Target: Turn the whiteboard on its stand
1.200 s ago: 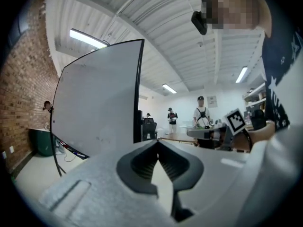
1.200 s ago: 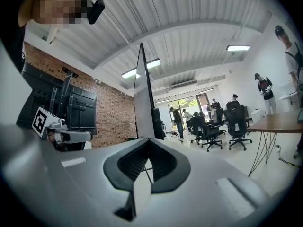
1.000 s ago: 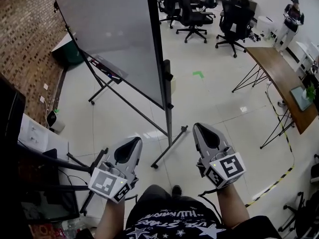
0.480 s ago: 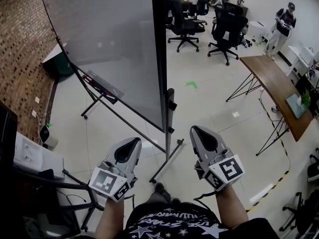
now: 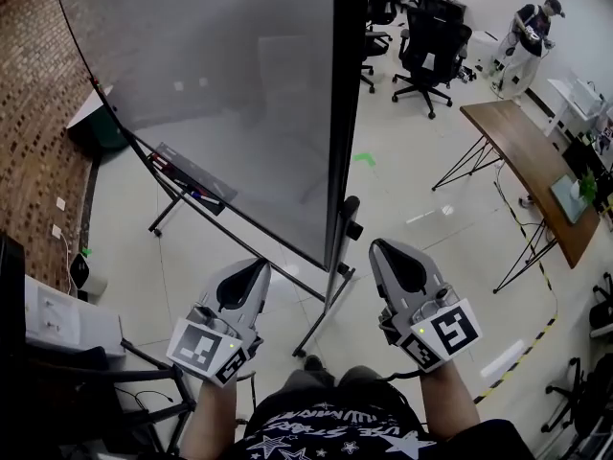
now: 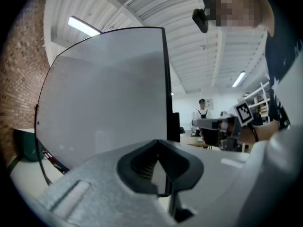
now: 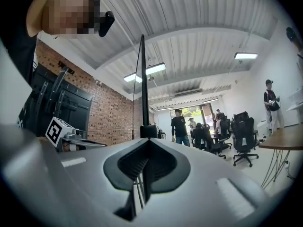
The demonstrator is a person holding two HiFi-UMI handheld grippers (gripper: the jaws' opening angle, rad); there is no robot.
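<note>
Ahead of both grippers, the whiteboard (image 5: 220, 94) has a smooth, faintly glossy pale-grey face edged in matt black. Its stand (image 5: 335, 276) looks like black-painted metal tube. The left gripper (image 5: 261, 266) and right gripper (image 5: 383, 247) have matt grey plastic shells with dark ribbed pads inside. Left of them is a rough brick wall (image 5: 38, 94). Beneath them the pale floor (image 5: 421, 209) shines. To their right stands a wood-topped table (image 5: 522, 147) on thin metal legs.

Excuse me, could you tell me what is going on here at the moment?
A person stands at the edge of the whiteboard on its stand, holding a gripper in each hand. The left gripper and right gripper are both shut and empty, either side of the stand's post, not touching it. The board has not yet been grasped.
</note>
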